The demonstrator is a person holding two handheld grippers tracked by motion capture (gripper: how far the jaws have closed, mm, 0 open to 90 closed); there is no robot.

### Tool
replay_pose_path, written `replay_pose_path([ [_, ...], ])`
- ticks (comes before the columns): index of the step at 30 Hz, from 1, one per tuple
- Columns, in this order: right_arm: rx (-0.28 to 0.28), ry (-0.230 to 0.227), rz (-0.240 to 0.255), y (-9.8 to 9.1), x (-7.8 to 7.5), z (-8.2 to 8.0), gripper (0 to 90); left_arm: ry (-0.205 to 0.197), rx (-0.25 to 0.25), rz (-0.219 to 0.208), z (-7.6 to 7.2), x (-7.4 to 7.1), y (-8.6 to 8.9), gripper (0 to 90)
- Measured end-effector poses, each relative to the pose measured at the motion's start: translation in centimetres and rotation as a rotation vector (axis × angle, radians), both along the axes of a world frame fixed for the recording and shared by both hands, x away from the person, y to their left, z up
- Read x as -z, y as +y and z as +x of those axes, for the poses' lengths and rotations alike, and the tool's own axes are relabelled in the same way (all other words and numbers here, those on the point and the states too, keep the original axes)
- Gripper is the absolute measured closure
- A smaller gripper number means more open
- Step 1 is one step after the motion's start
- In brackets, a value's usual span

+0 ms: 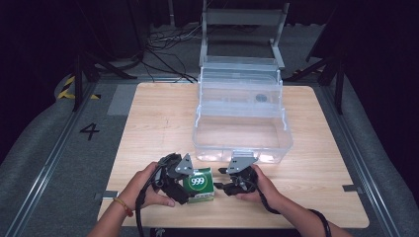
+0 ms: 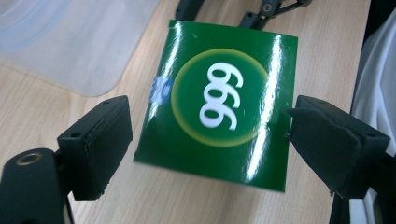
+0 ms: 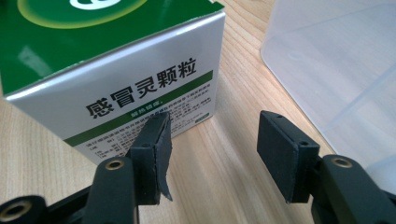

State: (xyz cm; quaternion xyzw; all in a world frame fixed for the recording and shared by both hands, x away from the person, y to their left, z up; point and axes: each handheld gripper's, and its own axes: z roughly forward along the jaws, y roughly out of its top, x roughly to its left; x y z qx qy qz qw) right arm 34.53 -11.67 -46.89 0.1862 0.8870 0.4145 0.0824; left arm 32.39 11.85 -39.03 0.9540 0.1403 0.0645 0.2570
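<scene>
Green-topped medicine box (image 1: 199, 183) sits just before the clear bin (image 1: 242, 148); left tongs (image 2: 210, 135) straddle it released, seemingly ready to grip, right tongs (image 3: 212, 149) released beside it.

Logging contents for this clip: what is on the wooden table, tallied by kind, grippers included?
Green and white cardboard medicine box marked 999: 1
Clear plastic storage box with its hinged lid open: 1
Black two-jaw handheld grippers: 2, the left gripper with its jaws on either side of the medicine box, and the right gripper beside it
Total: 4
</scene>
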Motion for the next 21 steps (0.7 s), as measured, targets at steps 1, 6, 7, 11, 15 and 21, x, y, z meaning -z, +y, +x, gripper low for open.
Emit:
replay_pose_path([
  [1,0.003,0.005,0.002,0.0,0.0,0.0,45.4,0.004,0.007,0.004,0.1,0.0,-0.2,12.9],
  [6,-0.004,0.005,-0.004,0.1,-0.1,0.2,45.0,0.037,0.041,0.067,0.8,0.8,-1.4,12.0],
  [7,-0.007,0.002,-0.004,0.1,-0.1,0.2,44.7,0.043,0.046,0.075,0.9,0.9,-1.6,11.7],
  [11,-0.016,0.005,0.0,0.0,-0.2,0.2,44.4,0.072,0.061,0.083,1.3,1.5,-2.0,11.8],
  [15,-0.032,0.011,-0.004,-0.1,-0.2,0.2,41.6,0.104,0.075,0.073,1.8,2.1,-2.0,11.7],
  [21,-0.066,0.016,-0.054,-1.3,-0.3,-0.1,34.0,0.12,0.074,0.053,1.9,2.4,-1.7,12.4],
])
